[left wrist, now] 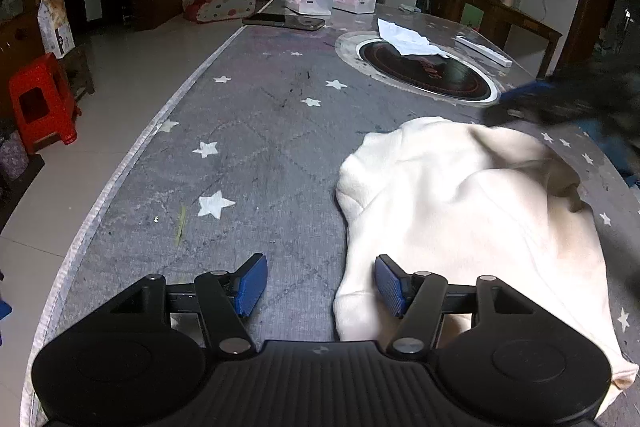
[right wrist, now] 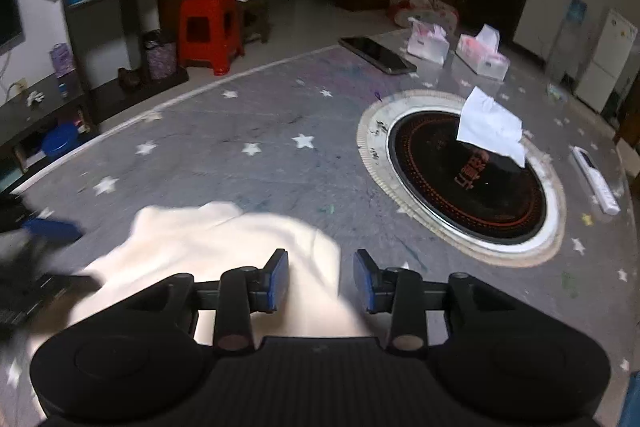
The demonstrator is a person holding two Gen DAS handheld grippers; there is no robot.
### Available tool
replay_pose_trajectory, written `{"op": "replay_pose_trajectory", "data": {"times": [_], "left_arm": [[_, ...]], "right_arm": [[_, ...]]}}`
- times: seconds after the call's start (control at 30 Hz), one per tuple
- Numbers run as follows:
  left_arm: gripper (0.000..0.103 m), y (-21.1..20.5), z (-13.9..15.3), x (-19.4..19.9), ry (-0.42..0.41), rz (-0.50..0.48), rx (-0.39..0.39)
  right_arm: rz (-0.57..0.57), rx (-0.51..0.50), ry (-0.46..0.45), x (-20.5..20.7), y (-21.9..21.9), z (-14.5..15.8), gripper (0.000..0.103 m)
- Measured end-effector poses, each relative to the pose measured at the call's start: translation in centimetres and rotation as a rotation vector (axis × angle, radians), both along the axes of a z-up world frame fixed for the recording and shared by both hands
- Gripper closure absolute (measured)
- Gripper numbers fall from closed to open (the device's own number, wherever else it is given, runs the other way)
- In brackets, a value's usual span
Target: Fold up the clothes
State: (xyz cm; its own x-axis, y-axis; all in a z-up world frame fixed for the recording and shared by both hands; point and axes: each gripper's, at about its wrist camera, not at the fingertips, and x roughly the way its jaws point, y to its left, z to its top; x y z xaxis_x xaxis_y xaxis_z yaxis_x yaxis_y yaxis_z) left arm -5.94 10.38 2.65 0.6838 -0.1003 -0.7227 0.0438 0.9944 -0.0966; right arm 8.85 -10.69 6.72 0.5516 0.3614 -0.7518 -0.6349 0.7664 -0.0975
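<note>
A cream fleece garment (left wrist: 460,207) lies bunched on the grey star-print table cover (left wrist: 260,147). My left gripper (left wrist: 321,285) is open at the garment's near left edge. Its right finger (left wrist: 390,285) is over the cloth and its left finger over bare cover; the pads do not press on anything. In the right wrist view the same garment (right wrist: 208,239) lies low and left. My right gripper (right wrist: 323,281) is open above its right edge, gripping nothing. Each gripper shows as a dark blur in the other's view: the right gripper (left wrist: 560,99), the left gripper (right wrist: 52,231).
A round black hob (right wrist: 460,179) is set into the table, with a white tissue (right wrist: 488,127) on it. Beyond it are two tissue boxes (right wrist: 484,55), a dark phone (right wrist: 376,55) and a white bar (right wrist: 596,179). A red stool (left wrist: 40,99) stands on the floor to the left.
</note>
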Motion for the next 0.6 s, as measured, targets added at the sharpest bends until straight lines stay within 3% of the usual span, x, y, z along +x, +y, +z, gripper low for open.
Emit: {"op": "replay_pose_trajectory", "data": {"times": [0.07,0.13,0.2,0.3,0.33,0.4,0.43,0.6], "left_arm": [[0.041,-0.1,0.0,0.1,0.002,-0.007,0.003],[0.042,-0.2,0.0,0.2,0.003,-0.016,0.011],[0.056,-0.4,0.1,0.2,0.001,-0.032,0.012],[0.079,-0.3,0.2,0.3,0.001,-0.055,-0.011],[0.082,-0.3,0.2,0.4,0.001,-0.066,-0.020],[0.095,-0.3,0.2,0.5,0.002,-0.080,-0.029],[0.095,-0.3,0.2,0.5,0.004,-0.087,-0.038],[0.096,-0.3,1.1,1.3,-0.025,-0.085,-0.037]], "right_arm": [[-0.005,-0.003,0.016,1.7,0.8,-1.0,0.055],[-0.019,0.000,0.045,2.9,1.4,-2.0,0.055],[-0.036,0.007,0.082,3.9,1.8,-3.0,0.056],[-0.038,0.023,0.111,4.4,2.0,-3.9,0.064],[-0.035,0.038,0.123,4.3,2.0,-4.1,0.079],[-0.025,0.066,0.140,4.1,1.9,-4.0,0.089],[-0.028,0.070,0.132,3.8,1.8,-3.8,0.094],[-0.072,0.127,0.061,2.6,0.0,-1.2,0.095]]}}
